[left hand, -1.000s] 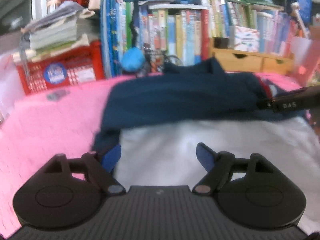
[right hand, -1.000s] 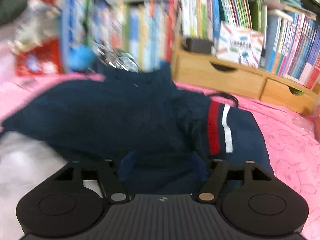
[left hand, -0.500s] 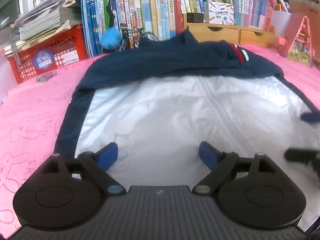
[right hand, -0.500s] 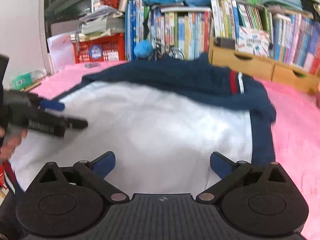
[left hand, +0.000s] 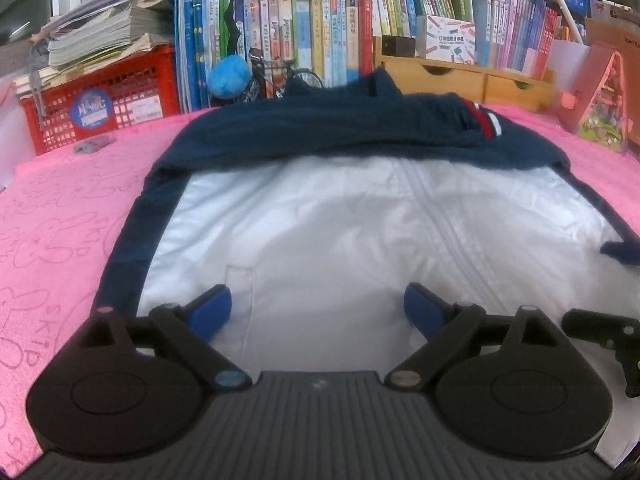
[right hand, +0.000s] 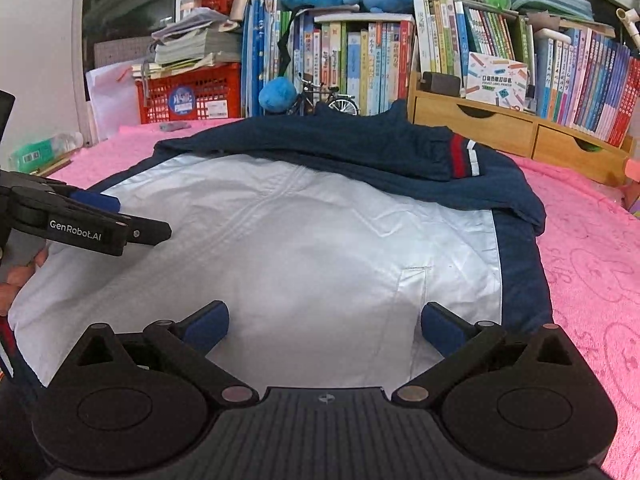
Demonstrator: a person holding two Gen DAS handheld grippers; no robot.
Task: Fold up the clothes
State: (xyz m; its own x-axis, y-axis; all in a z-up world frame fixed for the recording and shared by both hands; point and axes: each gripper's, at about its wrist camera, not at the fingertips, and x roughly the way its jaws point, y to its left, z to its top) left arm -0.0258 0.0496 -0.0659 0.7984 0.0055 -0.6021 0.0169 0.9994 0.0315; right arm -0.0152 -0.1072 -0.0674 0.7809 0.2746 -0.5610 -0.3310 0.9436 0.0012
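A navy jacket (left hand: pixel 340 232) lies spread on the pink cloth (left hand: pixel 60 220) with its white lining (right hand: pixel 300 248) facing up. Its navy sleeves are folded across the far part, and a red and white striped cuff (right hand: pixel 464 158) shows at the right. My left gripper (left hand: pixel 318 308) hovers over the lining near the jacket's left edge; its jaws are opening with nothing between them. Over the lining near the right navy edge, my right gripper (right hand: pixel 324 324) stands wide open and holds nothing. In the right wrist view the left gripper (right hand: pixel 120 220) reaches in from the left.
Behind the cloth stand a red crate (left hand: pixel 112 108) under stacked papers, rows of books (left hand: pixel 312 32) and a wooden drawer unit (right hand: pixel 500 128). A blue ball (left hand: pixel 229 80) and a small model bicycle sit at the far edge. A person's hand (right hand: pixel 16 276) shows at the left.
Both grippers have drawn back from the navy far part to the near white lining. The right gripper, earlier over navy fabric with narrower jaws, now stands wide open. The sleeve lies folded across the top.
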